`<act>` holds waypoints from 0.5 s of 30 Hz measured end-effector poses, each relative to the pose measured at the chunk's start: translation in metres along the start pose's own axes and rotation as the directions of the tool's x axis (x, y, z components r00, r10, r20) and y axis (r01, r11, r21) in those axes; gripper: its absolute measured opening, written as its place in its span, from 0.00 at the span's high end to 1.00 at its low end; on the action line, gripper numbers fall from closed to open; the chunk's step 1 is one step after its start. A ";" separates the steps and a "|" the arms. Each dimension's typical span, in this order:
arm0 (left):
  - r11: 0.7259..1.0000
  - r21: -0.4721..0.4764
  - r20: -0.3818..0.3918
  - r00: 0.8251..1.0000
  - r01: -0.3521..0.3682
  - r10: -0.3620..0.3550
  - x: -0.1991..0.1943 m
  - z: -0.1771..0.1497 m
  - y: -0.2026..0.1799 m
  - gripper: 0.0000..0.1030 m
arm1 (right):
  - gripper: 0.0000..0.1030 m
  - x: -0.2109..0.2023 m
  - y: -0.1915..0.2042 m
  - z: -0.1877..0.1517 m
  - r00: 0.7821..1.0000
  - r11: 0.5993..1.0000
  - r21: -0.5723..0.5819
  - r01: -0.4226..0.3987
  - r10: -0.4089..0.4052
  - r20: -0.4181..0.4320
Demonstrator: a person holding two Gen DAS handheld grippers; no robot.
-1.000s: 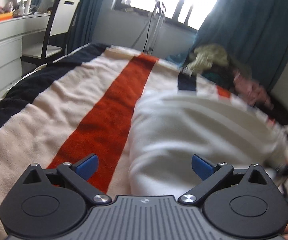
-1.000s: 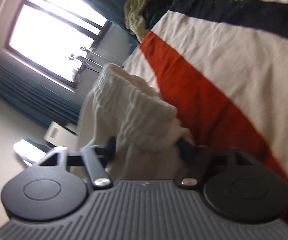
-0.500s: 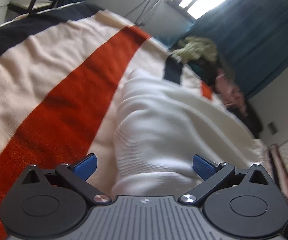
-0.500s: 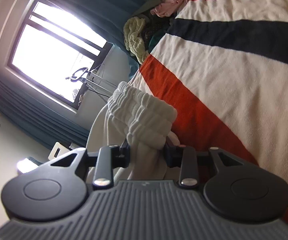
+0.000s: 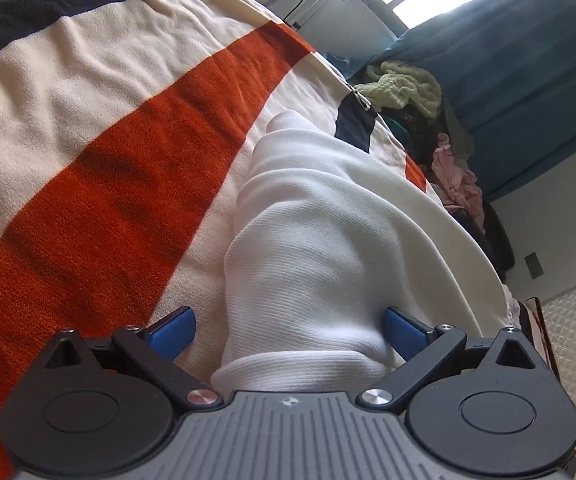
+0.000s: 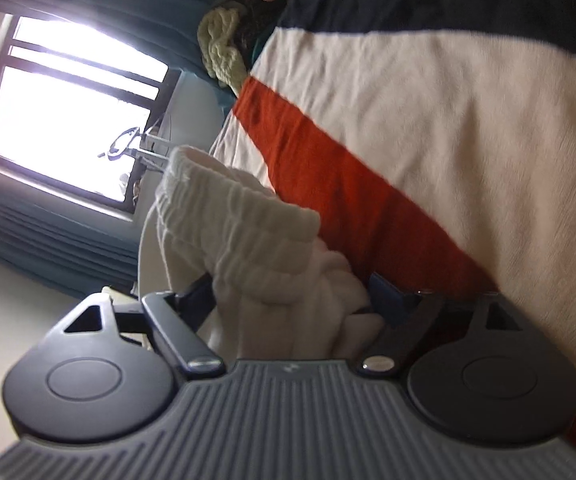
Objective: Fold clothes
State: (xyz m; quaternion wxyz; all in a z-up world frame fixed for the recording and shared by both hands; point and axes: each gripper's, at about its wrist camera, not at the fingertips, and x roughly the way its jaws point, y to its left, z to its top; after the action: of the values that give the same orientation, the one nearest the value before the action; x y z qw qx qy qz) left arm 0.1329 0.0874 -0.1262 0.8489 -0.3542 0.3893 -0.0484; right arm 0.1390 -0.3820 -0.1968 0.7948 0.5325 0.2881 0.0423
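A white ribbed garment (image 5: 328,240) lies on a bed blanket (image 5: 87,184) striped cream, orange and navy. My left gripper (image 5: 288,330) is open, its blue pads either side of the garment's near end. In the right wrist view the garment's elastic waistband (image 6: 243,232) bunches up between the fingers of my right gripper (image 6: 296,300). Its jaws have widened and sit loosely around the cloth, with the blue right pad (image 6: 386,298) showing beside it.
A pile of unfolded clothes (image 5: 408,92), pale green and pink, lies at the far end of the bed by blue curtains (image 5: 528,60). A bright window (image 6: 71,120) and a metal stand (image 6: 135,146) are beyond the bed.
My left gripper has moved in over the garment's end, staying open. My right gripper closed on the waistband half a second ago and has now opened wider, rolling closer to the blanket.
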 end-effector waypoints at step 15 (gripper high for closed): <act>0.998 -0.029 0.020 0.998 0.056 -0.055 -0.002 -0.002 0.006 0.34 | 0.31 0.013 0.032 -0.017 0.993 0.973 -0.230 0.031 -0.056 -0.102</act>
State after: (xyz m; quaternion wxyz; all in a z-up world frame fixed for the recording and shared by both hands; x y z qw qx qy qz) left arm 0.1291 0.0907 -0.1299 0.8456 -0.3777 0.3720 -0.0629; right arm 0.1487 -0.3494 -0.1788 0.8347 0.4281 0.3355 0.0864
